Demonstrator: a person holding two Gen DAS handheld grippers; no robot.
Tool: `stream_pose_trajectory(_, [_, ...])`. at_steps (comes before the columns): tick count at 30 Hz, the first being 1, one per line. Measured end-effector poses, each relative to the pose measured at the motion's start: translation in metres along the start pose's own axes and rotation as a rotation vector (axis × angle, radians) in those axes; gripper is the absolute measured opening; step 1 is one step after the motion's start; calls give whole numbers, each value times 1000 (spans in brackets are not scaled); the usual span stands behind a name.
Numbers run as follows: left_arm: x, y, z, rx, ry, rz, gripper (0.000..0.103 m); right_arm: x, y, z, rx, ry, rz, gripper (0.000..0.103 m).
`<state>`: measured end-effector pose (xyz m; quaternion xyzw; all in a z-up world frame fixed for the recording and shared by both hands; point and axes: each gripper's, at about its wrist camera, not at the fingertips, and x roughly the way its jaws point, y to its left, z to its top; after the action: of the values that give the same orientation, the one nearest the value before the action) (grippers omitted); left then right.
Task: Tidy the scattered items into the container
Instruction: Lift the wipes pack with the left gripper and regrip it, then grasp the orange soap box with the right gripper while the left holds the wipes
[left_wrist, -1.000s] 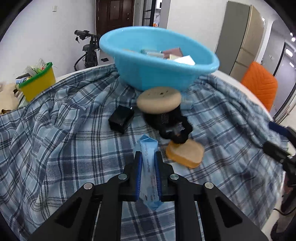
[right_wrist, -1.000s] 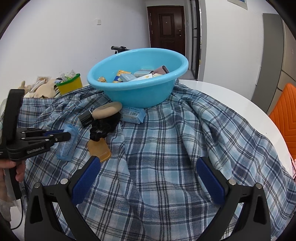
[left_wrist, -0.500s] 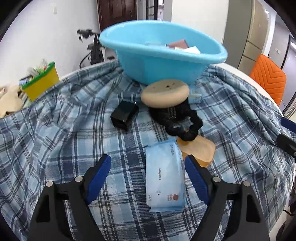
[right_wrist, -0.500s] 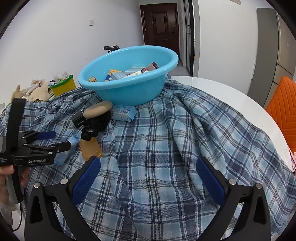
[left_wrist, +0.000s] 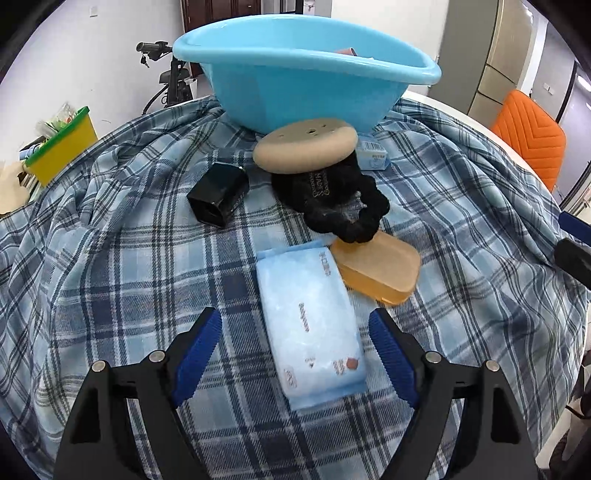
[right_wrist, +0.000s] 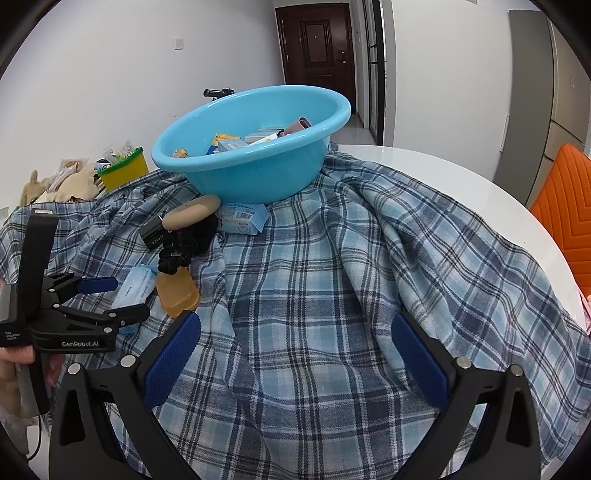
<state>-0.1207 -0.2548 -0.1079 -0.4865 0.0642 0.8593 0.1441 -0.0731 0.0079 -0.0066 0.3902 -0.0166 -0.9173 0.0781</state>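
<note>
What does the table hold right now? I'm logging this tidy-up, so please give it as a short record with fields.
container: blue basin, already holding several small boxes
surface: plaid cloth over a white table
still out: wipes pack, orange soap case, black scrunchie, tan sponge, black charger, blue box
left tongs: open, wipes pack lying flat between the fingers, not gripped
right tongs: open, empty, over bare cloth

"GenRobot.AI" on the left gripper (right_wrist: 122, 299); "V29332" on the black box (right_wrist: 153, 234)
</note>
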Motion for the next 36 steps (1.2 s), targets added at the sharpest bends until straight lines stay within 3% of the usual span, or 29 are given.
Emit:
stream_pose_trajectory(2, [2, -2, 0, -3, -10, 10, 82, 0, -2, -1, 3, 1, -7, 103])
stream_pose_trajectory(4, [3, -1, 0, -19, -24, 5, 42, 1, -4, -1, 9, 3, -13, 103])
stream_pose_trajectory(5, [4, 1, 1, -27, -26, 9, 40, 1, -5, -2, 12, 5, -15, 103])
stream_pose_trajectory(11, [-7, -8, -2, 33, -75, 80, 38, 0, -7, -4, 9, 9, -21, 103])
stream_pose_trajectory(15, [-14, 4, 2, -33, -80, 115, 38, 1, -1, -3, -12, 13, -4, 103])
stream_pose_trajectory(19, [-16, 16, 2, -101, -40, 1, 38, 2, 16, 0, -75, 34, 81, 103])
stream_pose_trajectory(24, [-24, 5, -2, -53, -83, 94, 38, 6, 49, 7, -207, 33, 185, 103])
stream_pose_trajectory(26, [-29, 8, -5, -70, -85, 75, 38, 11, 62, 9, -244, 38, 206, 103])
stream_pose_trajectory(32, [-42, 15, -14, -82, -103, 90, 38, 36, 101, 16, -350, 45, 167, 103])
stream_pose_trajectory(36, [-45, 28, -22, -103, -92, 91, 38, 64, 116, 17, -386, 95, 124, 103])
